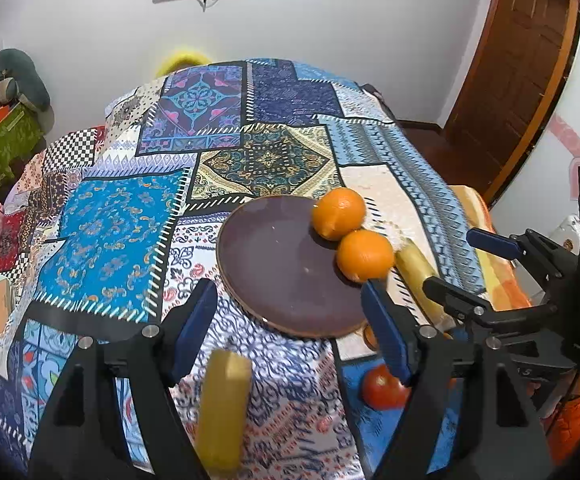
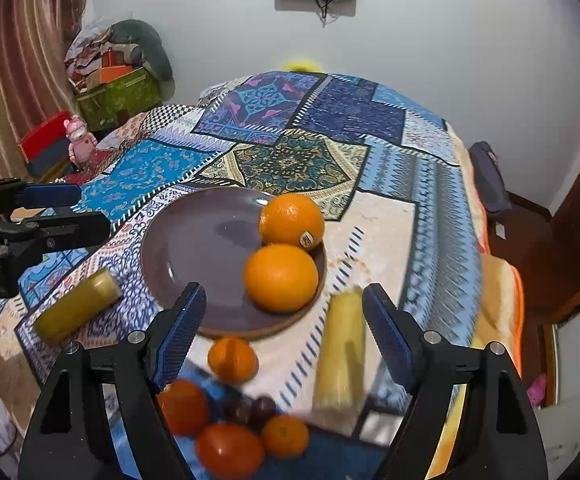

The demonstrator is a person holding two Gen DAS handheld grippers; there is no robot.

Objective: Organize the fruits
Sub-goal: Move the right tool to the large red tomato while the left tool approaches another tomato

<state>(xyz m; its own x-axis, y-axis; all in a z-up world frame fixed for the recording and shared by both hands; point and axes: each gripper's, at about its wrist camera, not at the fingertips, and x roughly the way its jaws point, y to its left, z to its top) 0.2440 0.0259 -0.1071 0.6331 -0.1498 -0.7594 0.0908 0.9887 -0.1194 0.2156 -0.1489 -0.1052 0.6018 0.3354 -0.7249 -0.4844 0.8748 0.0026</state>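
Left gripper (image 1: 290, 312) jaws spread wide, nothing between the blue pads, hovering over the near rim of the purple plate (image 1: 273, 272). Two oranges (image 1: 340, 213) (image 1: 365, 255) sit touching each other on the plate's right edge. Yellow cylinder (image 1: 225, 412) lies on the patchwork tablecloth (image 1: 121, 220) close in front of the camera, between the fingers. Second yellow cylinder (image 1: 416, 266) just right of the plate. Red fruit (image 1: 382, 387) partly hidden behind the right finger. Right gripper (image 1: 466, 264) at far right, jaws apart.

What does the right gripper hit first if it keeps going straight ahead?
Probably the nearer orange on the purple plate; it sits between the open right gripper fingers' line. Depth is uncertain.
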